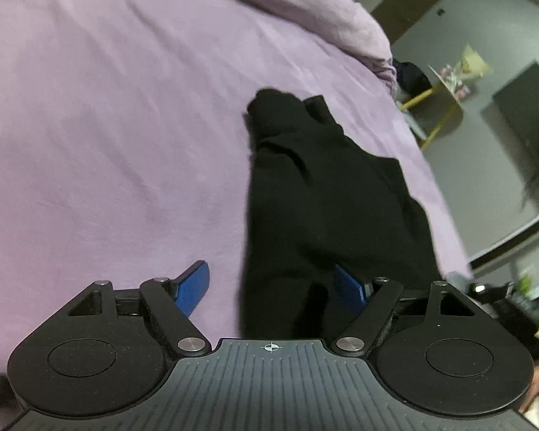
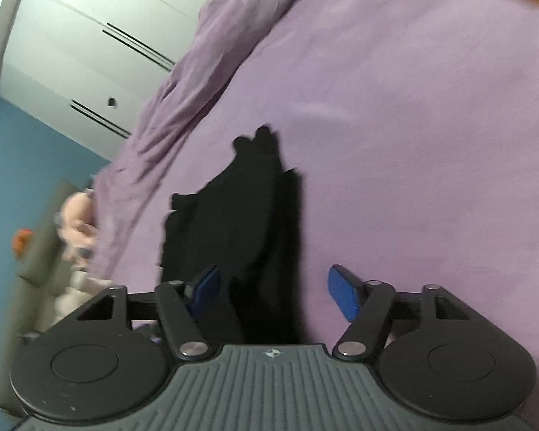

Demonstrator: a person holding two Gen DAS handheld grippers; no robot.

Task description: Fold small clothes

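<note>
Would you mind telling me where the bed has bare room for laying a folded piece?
The purple sheet lies bare left of the black garment, up to the bunched duvet. The right wrist view shows bare sheet on the garment's other side. It is tight only at the garment itself.

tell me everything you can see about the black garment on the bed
The black garment is soft, matte cloth, plain as far as the dark lets one tell. It lies crumpled and partly bunched in a long strip on the purple sheet, with lumpy folds at its far end. No neat fold shows yet. Its near end runs between the open fingers of the left claw and the right claw; neither clamps it. Whether a blue pad brushes the cloth cannot be told.
</note>
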